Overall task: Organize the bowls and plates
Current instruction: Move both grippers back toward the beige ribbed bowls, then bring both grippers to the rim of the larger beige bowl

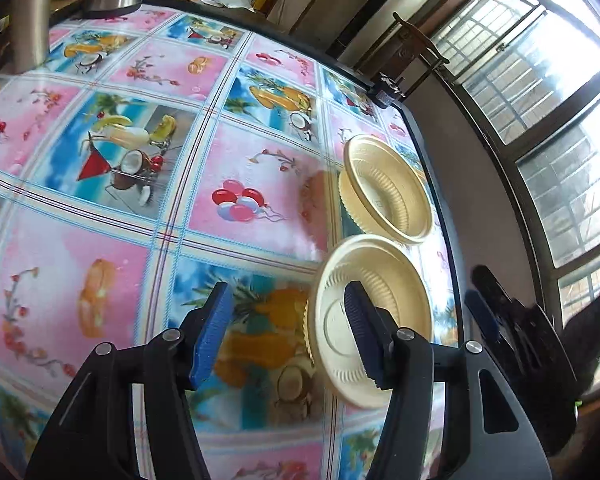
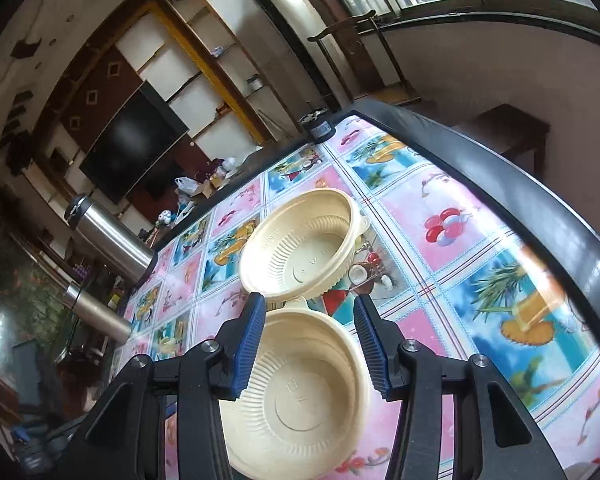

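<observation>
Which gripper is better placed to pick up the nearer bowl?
Probably the right gripper: its open fingers sit on either side of the nearer bowl. The left gripper is open mostly over the tablecloth, with that bowl off to its side.

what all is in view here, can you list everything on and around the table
cream ribbed plastic bowls: 2, cream, side by side near the table's edge, nearer one between the right claw's fingers, farther one beyond it
fruit-print plastic tablecloth: 1, pink and blue squares, covering the table
steel flasks: 2, silver, far side of the table, large one, slimmer one
small dark round object: 1, black, far table corner, too small to identify
television: 1, black, on the wall unit
wooden chair: 1, dark brown, by the barred window
left claw: 1, black with blue pads, open, over the tablecloth
right claw: 1, black with blue pads, open around the nearer bowl
</observation>
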The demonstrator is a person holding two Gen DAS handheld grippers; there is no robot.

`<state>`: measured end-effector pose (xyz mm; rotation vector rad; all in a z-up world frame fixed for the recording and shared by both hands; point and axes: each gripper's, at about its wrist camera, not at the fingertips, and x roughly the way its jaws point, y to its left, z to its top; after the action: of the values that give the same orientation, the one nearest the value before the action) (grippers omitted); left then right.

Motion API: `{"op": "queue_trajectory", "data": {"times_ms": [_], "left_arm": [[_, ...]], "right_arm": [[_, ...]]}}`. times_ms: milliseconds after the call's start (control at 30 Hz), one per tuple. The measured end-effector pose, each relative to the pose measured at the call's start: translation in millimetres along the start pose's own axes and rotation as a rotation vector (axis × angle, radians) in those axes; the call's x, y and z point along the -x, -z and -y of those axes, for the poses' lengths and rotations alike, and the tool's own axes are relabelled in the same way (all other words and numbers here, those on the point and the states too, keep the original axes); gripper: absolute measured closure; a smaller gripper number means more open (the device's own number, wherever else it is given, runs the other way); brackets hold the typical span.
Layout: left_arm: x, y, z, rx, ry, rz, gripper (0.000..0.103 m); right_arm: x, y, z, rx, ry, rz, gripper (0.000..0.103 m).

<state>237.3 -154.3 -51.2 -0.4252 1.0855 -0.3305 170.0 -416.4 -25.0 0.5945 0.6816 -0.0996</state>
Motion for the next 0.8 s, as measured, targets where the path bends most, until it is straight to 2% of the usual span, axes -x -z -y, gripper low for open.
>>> {"op": "queue_trajectory", "data": {"times_ms": [33,133,233,433,600,800], "left_arm": [[-4.0,0.9,-0.8,0.007,0.007,0.007,0.046],[-12.4,0.2,-3.5,0.0,0.015,0.001,0.046],[-19.0,0.5,-9.3,-0.005,0.061,-0.031,0.046],[-33.3,5.3,-19.3,0.018,0.164,-0.085,0.047],[-34.1,9.4,-9.3,-0.031,0.228,-0.106,0.047],[-34.5,9.3,-8.8,-0.037,0.249,-0.109,0.047]], "right_arm": [[-1.5,-0.1,2.2,0.0,0.019,-0.007,0.053],[-11.8,2.2,9.8,-0.041,-0.013,-0.079,0.053],[-17.1,5.8,14.5,-0.074,-0.011,-0.133,0.053],[-9.8,11.7,14.5,-0.075,0.013,-0.139,0.053],[-16.5,16.5,15.2,-0.084,0.009,-0.174,0.053],[-28.3,21.7,17.2,-0.092,0.021,-0.218,0.053]]}}
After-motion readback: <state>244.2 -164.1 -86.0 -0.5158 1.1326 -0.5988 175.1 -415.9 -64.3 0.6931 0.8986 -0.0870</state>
